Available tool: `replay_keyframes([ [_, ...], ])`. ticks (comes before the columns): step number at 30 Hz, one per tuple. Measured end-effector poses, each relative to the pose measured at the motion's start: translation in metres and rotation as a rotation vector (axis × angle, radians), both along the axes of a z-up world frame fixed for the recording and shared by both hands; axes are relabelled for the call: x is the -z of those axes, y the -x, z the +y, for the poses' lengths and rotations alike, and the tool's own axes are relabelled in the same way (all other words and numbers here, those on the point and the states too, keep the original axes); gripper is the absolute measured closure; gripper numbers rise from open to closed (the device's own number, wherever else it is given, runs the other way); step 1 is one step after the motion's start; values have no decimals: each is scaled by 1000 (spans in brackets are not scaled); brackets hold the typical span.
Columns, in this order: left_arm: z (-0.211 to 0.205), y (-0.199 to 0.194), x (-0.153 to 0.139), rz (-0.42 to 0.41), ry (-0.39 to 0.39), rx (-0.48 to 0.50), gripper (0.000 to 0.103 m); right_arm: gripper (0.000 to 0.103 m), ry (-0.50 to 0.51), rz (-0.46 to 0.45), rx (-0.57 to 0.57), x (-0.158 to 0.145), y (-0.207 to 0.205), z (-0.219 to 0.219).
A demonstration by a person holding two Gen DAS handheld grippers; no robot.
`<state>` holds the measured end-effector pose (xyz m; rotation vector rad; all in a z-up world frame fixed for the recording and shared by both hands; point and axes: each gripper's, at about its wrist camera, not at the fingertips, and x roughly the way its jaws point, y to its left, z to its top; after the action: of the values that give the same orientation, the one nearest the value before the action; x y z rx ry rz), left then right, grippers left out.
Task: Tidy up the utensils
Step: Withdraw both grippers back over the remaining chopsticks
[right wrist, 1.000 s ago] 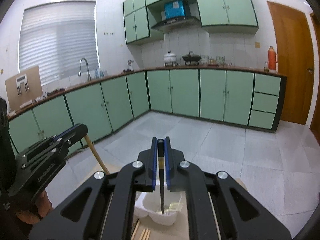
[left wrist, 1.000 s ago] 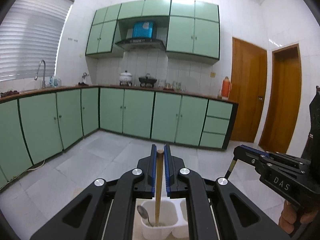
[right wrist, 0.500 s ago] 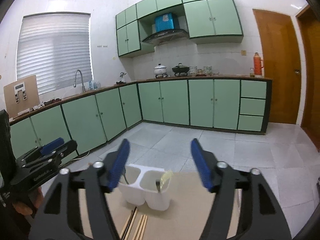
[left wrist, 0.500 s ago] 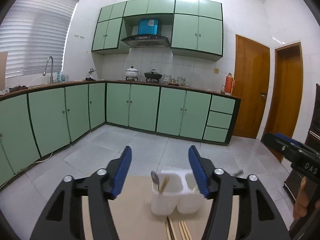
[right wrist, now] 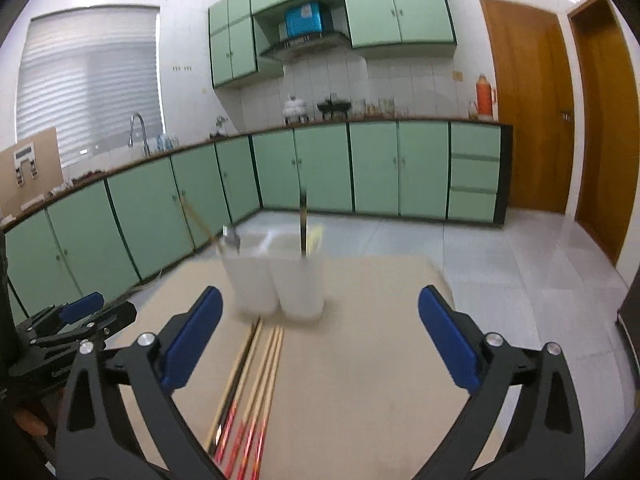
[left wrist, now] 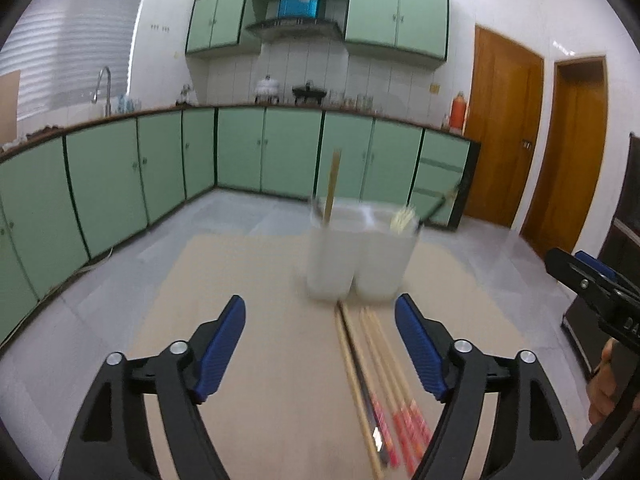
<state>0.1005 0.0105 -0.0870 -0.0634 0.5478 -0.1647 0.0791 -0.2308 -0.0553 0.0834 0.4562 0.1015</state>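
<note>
1. Holding nothing in the left gripper (left wrist: 320,304): fingers released and spreading wider, with only bare counter (left wrist: 240,280) and the near ends of loose chopsticks (left wrist: 372,360) between them.
2. Same for the right gripper (right wrist: 321,294): fingers released, opening further, nothing pinched, just beige counter in the gap.
3. Probably opened this wide to be ready for the next pickup. Judged so from the chopsticks lying loose in a tight, roughly parallel bundle just in front of the white two-compartment holder (left wrist: 360,256), handles toward the cameras.
4. Standing upright in the holder's left compartment: a pale wooden stick (left wrist: 331,188). In the right compartment, seen from the right wrist: a dark slim utensil (right wrist: 303,224). Apparently sorted by kind, one sort per cup, though that is a guess.
5. Kept near the middle of the counter, within reach of both grippers, with the loose bundle ending just short of its base.
6. Hard to make out:
   - Heavy motion blur over the holder and its contents; impossible to tell fork from knife, or to count the pieces in either cup.
   - Something metallic and spoon-like at the left cup's rim (right wrist: 231,236), too smeared to confirm.
   - Cannot tell whether the chopstick tips touch the holder's base.
   - Near ends of the chopsticks cut off by the lower frame edge and partly crossed by gripper arms; exact number unclear, though at least four.
   - Only a fingertip or two of the person's hand visible at the edges (left wrist: 604,392).
</note>
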Motion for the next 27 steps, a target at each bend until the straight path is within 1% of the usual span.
replay_keyframes([
  [2,0,6,14,45,-3,5,24,7,-11,70,-12,19,6,3],
  [4,-1,11,31,92,-28,11,23,7,-6,130,-21,38,14,8],
  [6,-3,16,44,125,-44,15,23,7,10,162,-30,51,23,14],
  [9,-4,22,60,166,-48,23,23,7,14,217,-51,70,34,20],
  [11,-7,28,68,182,-57,27,23,7,12,242,-57,80,35,25],
  [15,-9,37,79,181,-76,19,23,7,20,270,-63,97,42,35],
  [19,-9,43,87,184,-82,5,23,8,33,263,-54,108,48,40],
  [21,-9,43,89,191,-90,-1,23,17,41,263,-57,114,50,41],
  [22,-8,43,90,195,-94,-4,23,25,45,267,-64,117,51,43],
  [24,-4,43,91,200,-95,-9,23,27,62,286,-80,124,51,49],
  [26,1,44,90,200,-90,-17,23,33,63,292,-90,127,51,51],
  [27,3,44,90,201,-88,-21,23,35,66,294,-94,128,51,53],
])
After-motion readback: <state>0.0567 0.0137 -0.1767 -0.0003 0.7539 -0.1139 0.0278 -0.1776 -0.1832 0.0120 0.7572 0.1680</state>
